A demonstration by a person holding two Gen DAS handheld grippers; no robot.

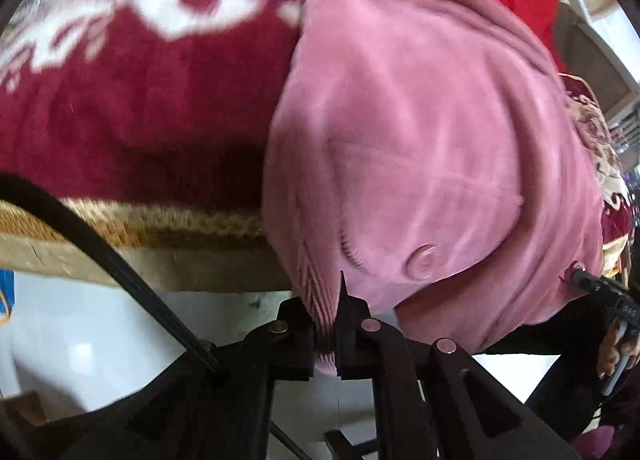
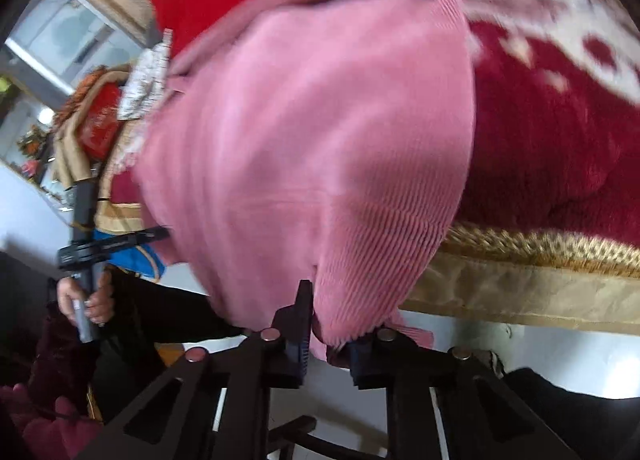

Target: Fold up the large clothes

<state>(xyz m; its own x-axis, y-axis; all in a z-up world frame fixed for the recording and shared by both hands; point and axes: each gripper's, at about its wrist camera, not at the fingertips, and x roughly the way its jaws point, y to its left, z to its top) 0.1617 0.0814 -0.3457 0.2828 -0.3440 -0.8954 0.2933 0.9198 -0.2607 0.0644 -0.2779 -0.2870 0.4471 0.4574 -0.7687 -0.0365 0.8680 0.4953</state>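
Soft, limp pink corduroy garment drapes over the bed's near edge; left gripper and right gripper jaws each clench its hem corners, best hold

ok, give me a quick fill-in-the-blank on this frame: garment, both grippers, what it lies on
1. The garment pinched by both grippers is ____ in colour.
2. The left gripper and the right gripper are each ____ on the garment's ribbed edge.
3. The garment lies over a dark red blanket patterned in ____.
4. A round ____ sits on the garment near the left gripper.

Missing words: pink; shut; white; button
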